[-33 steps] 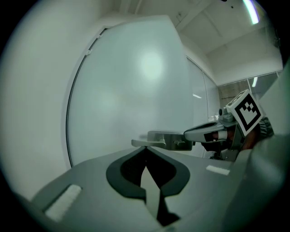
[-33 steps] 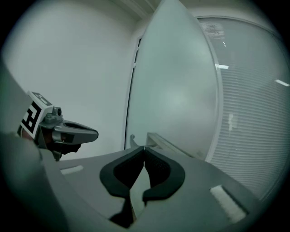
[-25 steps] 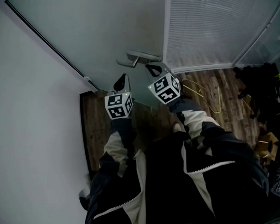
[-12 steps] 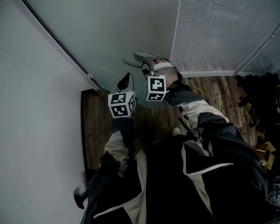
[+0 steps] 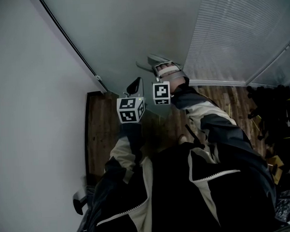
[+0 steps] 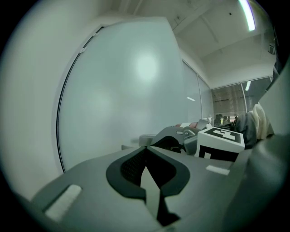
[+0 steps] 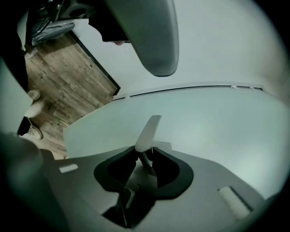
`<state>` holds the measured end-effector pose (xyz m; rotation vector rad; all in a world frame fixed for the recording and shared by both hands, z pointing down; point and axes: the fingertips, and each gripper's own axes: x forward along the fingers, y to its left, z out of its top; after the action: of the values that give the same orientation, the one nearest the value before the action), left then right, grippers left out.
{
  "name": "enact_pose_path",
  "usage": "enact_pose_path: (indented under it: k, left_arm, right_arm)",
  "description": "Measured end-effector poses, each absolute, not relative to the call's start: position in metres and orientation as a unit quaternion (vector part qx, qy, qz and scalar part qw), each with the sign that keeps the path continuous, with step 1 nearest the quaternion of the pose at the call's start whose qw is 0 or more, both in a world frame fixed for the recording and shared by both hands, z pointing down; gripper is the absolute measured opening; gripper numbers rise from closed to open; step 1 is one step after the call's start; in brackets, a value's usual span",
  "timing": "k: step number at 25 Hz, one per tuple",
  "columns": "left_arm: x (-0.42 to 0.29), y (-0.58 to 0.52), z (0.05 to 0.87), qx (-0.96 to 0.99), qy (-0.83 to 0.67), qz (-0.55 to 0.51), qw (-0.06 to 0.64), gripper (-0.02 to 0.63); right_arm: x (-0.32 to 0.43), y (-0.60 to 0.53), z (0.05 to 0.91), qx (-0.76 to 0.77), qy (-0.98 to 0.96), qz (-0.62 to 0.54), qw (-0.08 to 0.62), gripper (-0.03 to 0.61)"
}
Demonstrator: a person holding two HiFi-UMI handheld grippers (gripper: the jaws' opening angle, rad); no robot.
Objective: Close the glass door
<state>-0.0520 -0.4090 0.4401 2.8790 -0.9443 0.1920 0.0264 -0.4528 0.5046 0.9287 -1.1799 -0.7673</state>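
The frosted glass door (image 5: 132, 32) fills the top of the head view, with a grey lever handle (image 5: 155, 60) sticking out of it. My right gripper (image 5: 158, 69) is at that handle, rolled onto its side. In the right gripper view the handle (image 7: 148, 131) stands between the jaws, which are closing, and the pads (image 7: 136, 156) touch its neck. My left gripper (image 5: 134, 85) hangs just left of it, close to the glass, holding nothing. In the left gripper view its jaws (image 6: 146, 148) meet at the tips, facing the door (image 6: 127, 90).
A white wall (image 5: 36, 117) runs along the left, meeting the door at a black frame strip (image 5: 71, 44). A glass panel with blinds (image 5: 246, 33) stands at the right. Below is wood floor (image 5: 102, 129), with dark clutter (image 5: 273, 108) at the far right.
My right gripper has gone from below the handle up onto it and rolled on its side, its marker cube turning. The left gripper has hardly moved.
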Motion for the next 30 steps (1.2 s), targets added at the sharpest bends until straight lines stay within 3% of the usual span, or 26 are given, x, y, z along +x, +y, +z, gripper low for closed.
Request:
enact_pose_path:
  k: [9, 30]
  left_arm:
    - [-0.049, -0.412, 0.441, 0.950, -0.302, 0.063, 0.049, 0.002]
    - [0.064, -0.460, 0.422, 0.939, -0.334, 0.065, 0.044, 0.002]
  right_arm:
    - [0.039, -0.464, 0.507, 0.422, -0.511, -0.345, 0.665, 0.120]
    - [0.166, -0.551, 0.507, 0.417, -0.518, -0.358, 0.655, 0.123]
